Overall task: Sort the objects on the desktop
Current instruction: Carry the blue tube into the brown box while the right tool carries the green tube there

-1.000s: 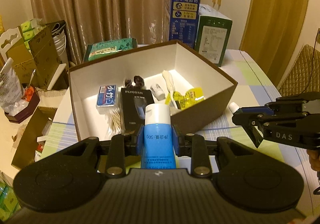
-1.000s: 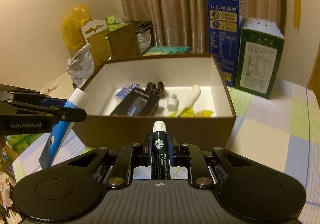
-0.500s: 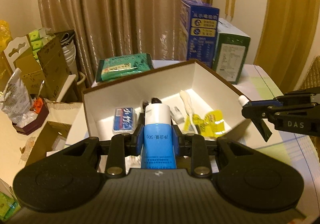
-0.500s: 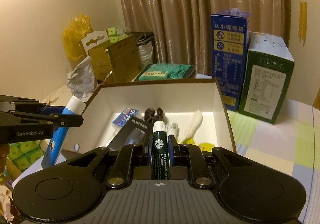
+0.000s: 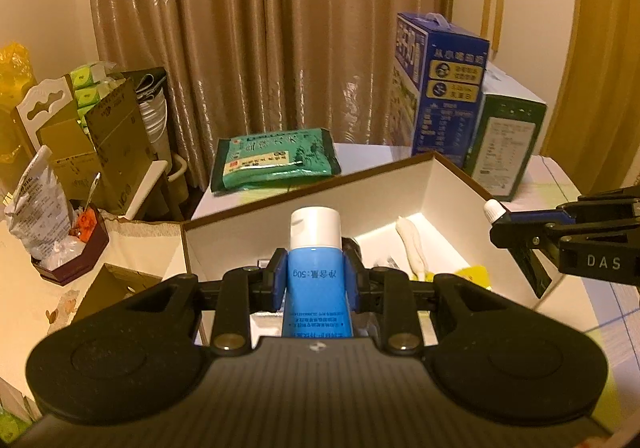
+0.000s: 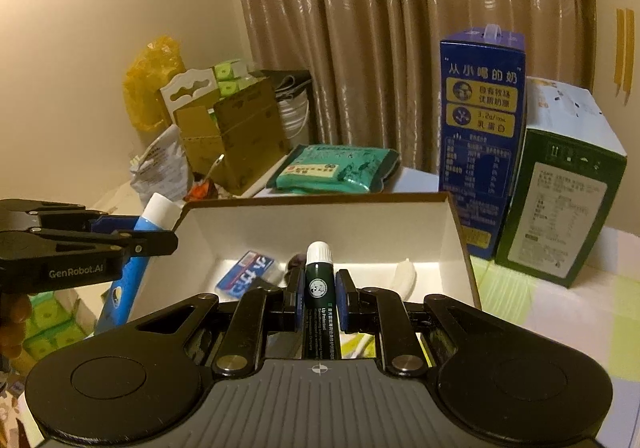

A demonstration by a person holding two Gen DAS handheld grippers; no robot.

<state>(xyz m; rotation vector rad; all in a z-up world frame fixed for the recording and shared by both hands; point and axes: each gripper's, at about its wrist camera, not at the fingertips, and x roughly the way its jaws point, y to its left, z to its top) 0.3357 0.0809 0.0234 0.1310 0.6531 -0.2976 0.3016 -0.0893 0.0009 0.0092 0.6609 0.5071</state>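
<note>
Left gripper point(image 5: 316, 284) clamps a blue plastic tube with a white cap point(image 5: 316, 272) between its blue pads, cap pointing forward, at lower centre of the left wrist frame. Right gripper point(image 6: 319, 298) grips a slim dark green tube with a white ribbed cap point(image 6: 319, 288) in the same manner, at lower centre of the right wrist frame. Both tubes sit above the near edge of an open brown cardboard box with a white interior point(image 6: 360, 224). Inside the box lie a flat blue-and-white packet point(image 6: 246, 274), a white elongated item point(image 6: 404, 276) and yellow sachets point(image 5: 474, 274). Behind the box, at mid-frame, rests a green foil pouch point(image 5: 276, 159). At right stand a tall blue carton point(image 6: 482, 135) and, just beside it, a green carton point(image 6: 560, 207). Gold-brown curtains point(image 5: 272, 31) fill the upper frame.
</note>
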